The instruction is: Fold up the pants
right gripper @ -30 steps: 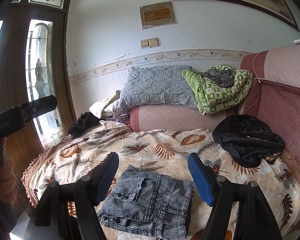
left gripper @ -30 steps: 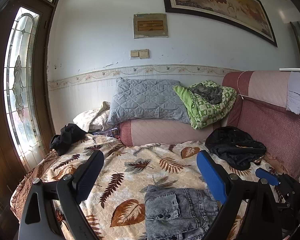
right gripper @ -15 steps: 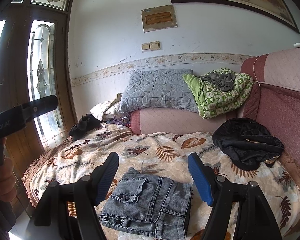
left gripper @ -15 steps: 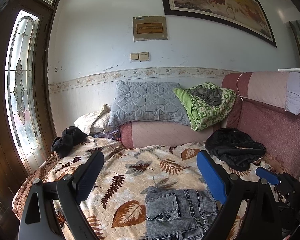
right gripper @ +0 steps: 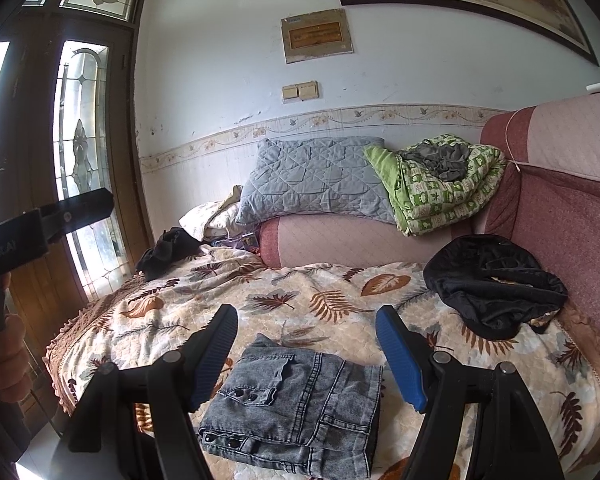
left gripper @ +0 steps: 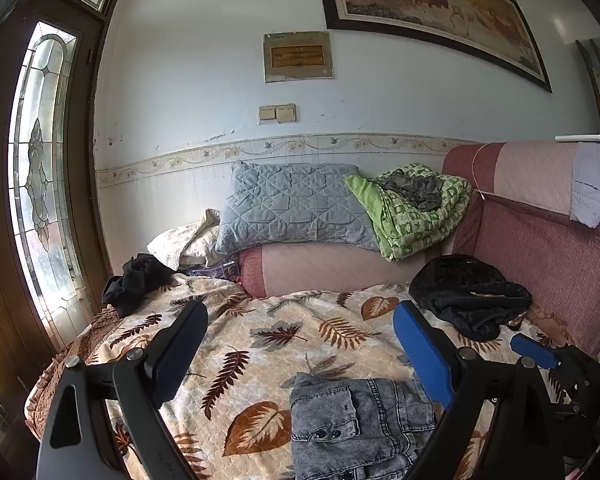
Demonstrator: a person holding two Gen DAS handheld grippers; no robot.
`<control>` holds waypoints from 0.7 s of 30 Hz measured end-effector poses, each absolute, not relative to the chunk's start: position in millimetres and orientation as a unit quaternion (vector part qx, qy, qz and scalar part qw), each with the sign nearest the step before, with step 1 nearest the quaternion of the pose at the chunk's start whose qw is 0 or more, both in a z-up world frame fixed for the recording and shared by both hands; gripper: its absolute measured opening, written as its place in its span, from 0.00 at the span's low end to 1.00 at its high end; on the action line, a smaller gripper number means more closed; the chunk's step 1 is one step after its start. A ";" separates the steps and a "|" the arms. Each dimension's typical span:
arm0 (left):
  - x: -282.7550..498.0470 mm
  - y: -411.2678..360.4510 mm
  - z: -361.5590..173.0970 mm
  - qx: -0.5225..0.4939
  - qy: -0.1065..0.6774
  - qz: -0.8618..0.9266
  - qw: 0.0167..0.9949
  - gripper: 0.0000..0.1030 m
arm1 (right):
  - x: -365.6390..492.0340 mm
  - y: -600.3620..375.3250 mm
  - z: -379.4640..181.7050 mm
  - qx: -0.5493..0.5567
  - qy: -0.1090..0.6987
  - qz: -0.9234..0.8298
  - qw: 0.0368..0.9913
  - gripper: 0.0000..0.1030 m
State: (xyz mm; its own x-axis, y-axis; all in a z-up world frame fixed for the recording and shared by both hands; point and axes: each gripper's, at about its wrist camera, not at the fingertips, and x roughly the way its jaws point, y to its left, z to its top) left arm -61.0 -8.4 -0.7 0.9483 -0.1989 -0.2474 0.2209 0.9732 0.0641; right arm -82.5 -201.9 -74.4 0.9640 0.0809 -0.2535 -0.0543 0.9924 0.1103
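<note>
Grey washed denim pants (right gripper: 296, 404) lie folded into a compact rectangle on the leaf-print bed cover (right gripper: 300, 300); the same pants (left gripper: 360, 420) show at the bottom of the left wrist view. My right gripper (right gripper: 306, 344) hovers above them, jaws wide apart and empty. My left gripper (left gripper: 300, 348) is open too, held over the cover just left of the pants, nothing between its fingers. The right gripper's blue fingertip (left gripper: 534, 350) pokes in at the lower right of the left wrist view. At the far left of the right wrist view is the left gripper's body (right gripper: 40, 220), held by a hand.
A black garment (right gripper: 496, 284) is heaped on the cover by the red sofa back (right gripper: 560, 216). Another dark garment (right gripper: 168, 252) lies at the far left near the glass door (right gripper: 80, 152). A grey pillow (right gripper: 312, 184) and green blanket (right gripper: 440, 188) rest on the bolster behind.
</note>
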 end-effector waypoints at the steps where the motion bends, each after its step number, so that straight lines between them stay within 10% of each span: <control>1: -60.8 -8.5 -0.6 0.045 0.120 -0.107 0.986 0.91 | -82.8 -202.8 -74.5 0.053 0.129 0.034 0.990 0.73; 21: -46.9 -1.2 -12.8 0.040 0.150 -0.096 0.983 0.91 | -84.0 -204.0 -74.2 0.057 0.131 0.032 0.989 0.73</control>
State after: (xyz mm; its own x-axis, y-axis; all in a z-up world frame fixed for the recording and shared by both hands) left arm -46.9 -1.2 -12.8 0.9367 -0.1769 -0.3022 0.2006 0.9784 0.0492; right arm -84.0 -204.0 -74.2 0.9635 0.0782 -0.2559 -0.0485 0.9915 0.1205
